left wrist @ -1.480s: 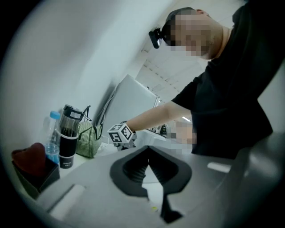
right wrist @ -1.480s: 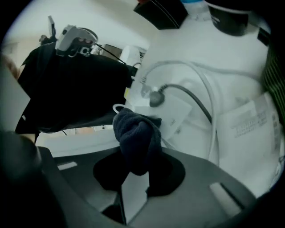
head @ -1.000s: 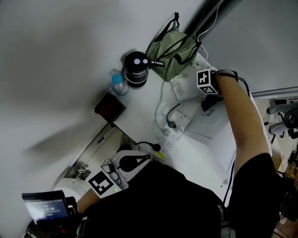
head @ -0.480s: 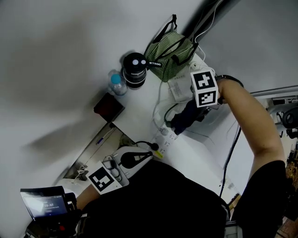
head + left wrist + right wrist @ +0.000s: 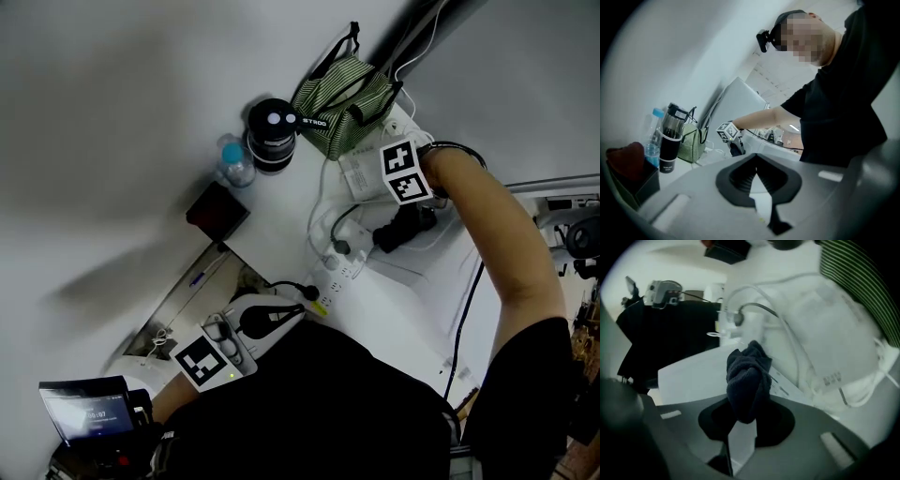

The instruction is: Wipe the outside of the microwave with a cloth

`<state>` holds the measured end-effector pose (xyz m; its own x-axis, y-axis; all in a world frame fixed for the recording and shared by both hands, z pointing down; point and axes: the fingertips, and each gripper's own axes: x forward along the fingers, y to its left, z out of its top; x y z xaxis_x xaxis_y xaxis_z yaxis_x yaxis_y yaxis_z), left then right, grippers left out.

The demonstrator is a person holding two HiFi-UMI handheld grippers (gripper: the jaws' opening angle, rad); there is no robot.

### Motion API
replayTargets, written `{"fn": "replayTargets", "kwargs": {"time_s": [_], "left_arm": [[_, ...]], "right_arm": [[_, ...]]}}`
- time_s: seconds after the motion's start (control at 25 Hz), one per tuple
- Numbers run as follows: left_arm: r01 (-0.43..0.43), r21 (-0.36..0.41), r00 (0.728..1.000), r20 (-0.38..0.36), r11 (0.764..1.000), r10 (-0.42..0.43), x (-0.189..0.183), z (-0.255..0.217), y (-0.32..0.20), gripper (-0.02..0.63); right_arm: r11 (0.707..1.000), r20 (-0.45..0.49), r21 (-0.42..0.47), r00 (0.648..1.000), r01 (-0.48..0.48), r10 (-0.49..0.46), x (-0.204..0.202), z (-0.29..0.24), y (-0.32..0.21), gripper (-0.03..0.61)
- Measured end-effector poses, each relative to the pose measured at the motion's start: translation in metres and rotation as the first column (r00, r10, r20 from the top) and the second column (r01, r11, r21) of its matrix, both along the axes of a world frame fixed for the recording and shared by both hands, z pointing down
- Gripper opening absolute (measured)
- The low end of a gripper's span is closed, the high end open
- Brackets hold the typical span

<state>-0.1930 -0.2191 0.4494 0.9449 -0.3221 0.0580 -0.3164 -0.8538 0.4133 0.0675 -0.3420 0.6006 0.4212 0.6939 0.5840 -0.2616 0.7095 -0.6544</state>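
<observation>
**Dark cloth gripped over the microwave's top**

The right gripper (image 5: 411, 212) is closed on a bunched dark cloth (image 5: 747, 379), which bulges up and forward out of the jaws. The cloth sits over the white microwave (image 5: 424, 281), above the far end of its flat top and close to the edge. Whether the cloth touches that surface cannot be told from either view. The person's bare right forearm reaches along the microwave's top to the gripper.

The left gripper (image 5: 755, 164) is well away from the microwave, low at the near end of the counter (image 5: 281, 225). Its jaws meet at the tips and nothing is between them.

A white power strip (image 5: 339, 272) with plugged cables lies on the counter just beside the microwave's left edge. A white paper packet (image 5: 825, 338) rests beyond the microwave's far end, near the cloth, and a green striped bag (image 5: 342, 101) stands behind it. Farther left of the microwave are a black tumbler (image 5: 272, 139), upright, and a clear water bottle (image 5: 234, 166) with a blue cap just beside it. A dark red box (image 5: 217, 211) sits nearer the left gripper than the microwave.
</observation>
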Motion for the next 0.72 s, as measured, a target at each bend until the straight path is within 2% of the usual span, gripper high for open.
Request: {"fn": "replayTargets", "kwargs": {"time_s": [0.08, 0.16, 0.28, 0.36, 0.44, 0.52, 0.56, 0.64, 0.72], "left_arm": [[0.005, -0.002, 1.000, -0.001, 1.000, -0.005, -0.003, 0.000, 0.000, 0.003], [0.007, -0.006, 1.000, 0.000, 1.000, -0.007, -0.004, 0.001, 0.000, 0.003], [0.010, -0.004, 1.000, 0.001, 1.000, -0.010, -0.005, 0.000, 0.000, 0.003], [0.008, 0.003, 1.000, 0.000, 1.000, -0.008, -0.004, -0.002, 0.001, 0.003], [0.005, 0.007, 1.000, -0.002, 1.000, -0.005, -0.003, -0.005, 0.000, 0.003], [0.001, 0.008, 1.000, -0.007, 1.000, -0.001, -0.001, -0.008, 0.000, 0.003], [-0.001, 0.011, 1.000, -0.010, 1.000, 0.001, 0.000, -0.009, -0.001, 0.003], [-0.007, 0.014, 1.000, -0.015, 1.000, 0.007, 0.004, -0.011, -0.002, 0.003], [-0.017, 0.013, 1.000, -0.015, 1.000, 0.018, 0.007, -0.011, -0.001, 0.003]], "right_arm": [[0.993, -0.113, 0.116, 0.993, -0.003, 0.016, 0.037, 0.001, -0.035, 0.077], [0.973, -0.201, 0.229, 0.979, 0.014, 0.034, 0.070, -0.004, -0.066, 0.077], [0.922, -0.322, 0.368, 0.947, 0.117, 0.009, 0.109, -0.016, -0.104, 0.077], [0.894, -0.348, 0.412, 0.937, 0.176, -0.025, 0.117, -0.019, -0.114, 0.077], [0.898, -0.252, 0.416, 0.967, 0.145, -0.040, 0.098, -0.020, -0.107, 0.077], [0.937, -0.026, 0.349, 1.000, 0.024, -0.016, 0.046, -0.026, -0.076, 0.077], [0.963, 0.103, 0.267, 0.995, -0.038, 0.010, 0.013, -0.035, -0.053, 0.077], [0.995, 0.302, 0.052, 0.951, -0.088, 0.069, -0.046, -0.059, 0.000, 0.077], [0.990, 0.384, -0.130, 0.917, -0.057, 0.104, -0.080, -0.081, 0.045, 0.077]]}}
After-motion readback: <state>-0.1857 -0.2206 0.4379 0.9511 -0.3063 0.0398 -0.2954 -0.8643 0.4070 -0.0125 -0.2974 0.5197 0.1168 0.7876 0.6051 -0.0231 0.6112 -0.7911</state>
